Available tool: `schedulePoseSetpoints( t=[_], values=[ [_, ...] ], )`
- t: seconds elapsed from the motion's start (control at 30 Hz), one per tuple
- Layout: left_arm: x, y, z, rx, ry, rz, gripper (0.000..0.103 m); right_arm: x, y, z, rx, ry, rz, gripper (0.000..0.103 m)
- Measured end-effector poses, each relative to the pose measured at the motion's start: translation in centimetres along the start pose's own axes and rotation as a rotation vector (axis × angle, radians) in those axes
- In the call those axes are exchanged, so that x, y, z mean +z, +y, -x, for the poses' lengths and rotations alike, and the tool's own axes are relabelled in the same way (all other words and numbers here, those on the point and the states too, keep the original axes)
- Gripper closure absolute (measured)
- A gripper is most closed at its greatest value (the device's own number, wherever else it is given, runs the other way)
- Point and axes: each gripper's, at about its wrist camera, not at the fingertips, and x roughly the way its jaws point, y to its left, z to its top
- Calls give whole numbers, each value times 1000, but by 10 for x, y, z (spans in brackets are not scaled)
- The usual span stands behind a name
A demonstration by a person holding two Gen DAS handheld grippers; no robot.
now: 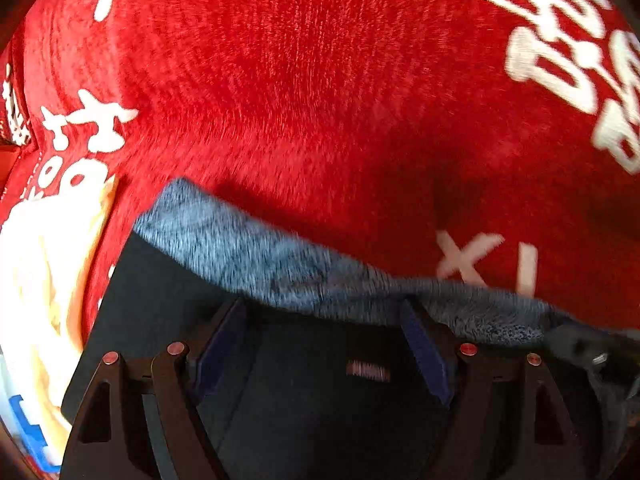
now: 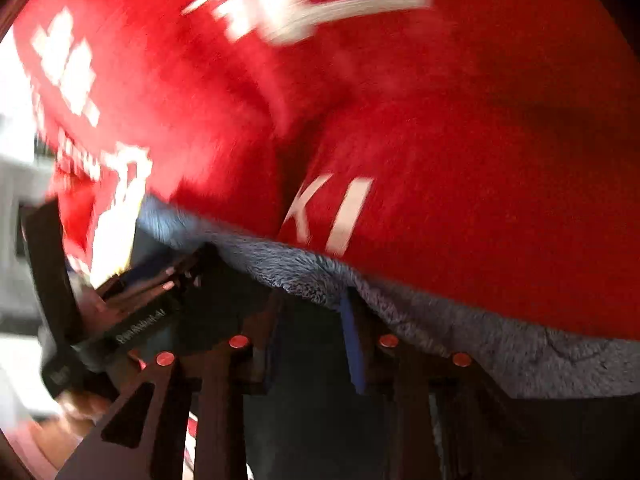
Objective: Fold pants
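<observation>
The left gripper (image 1: 324,320) stands with its jaws wide apart over the pants (image 1: 320,400), its blue pads (image 1: 424,352) clear of the cloth on both sides. The right gripper (image 2: 312,312) has its jaws much closer together, a narrow gap between them; the pads sit at the folded-back edge of the pants (image 2: 312,420), but blur hides whether they pinch it.

The pants are dark navy outside, with a fluffy grey-blue lining (image 1: 248,256) turned up along their far edge as a long band. A small woven label (image 1: 368,372) shows on the dark cloth between the left jaws. The pants lie on a red blanket (image 1: 320,100) printed with large white characters.

Only the left view shows the label and, left of the pants, a pale yellow and white patch (image 1: 44,280) of the blanket's print with a blue shape beside it. Only the right view shows the other gripper's black body (image 2: 132,312) just left of the pants, and a bright blurred area beyond it.

Past the lining band the red blanket runs broad and bare to the frame edges in both views; a soft crease (image 2: 296,152) crosses it beyond the pants.
</observation>
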Motion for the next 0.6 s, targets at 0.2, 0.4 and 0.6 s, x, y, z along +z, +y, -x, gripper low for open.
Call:
schedulePoseSetpoints(
  t=[0.2,0.4,0.6],
  values=[
    [1,-3,18,-14,29,2,23,5,-22,36,28,-71,-138,43],
    [-33,-12,53,-51,62,-48,23,-42,-33,82,-23,-78,-114,42],
    [-83,-43,85,-126,94,-162,23,-115,-47,128,-77,-134,-220,42]
  ],
)
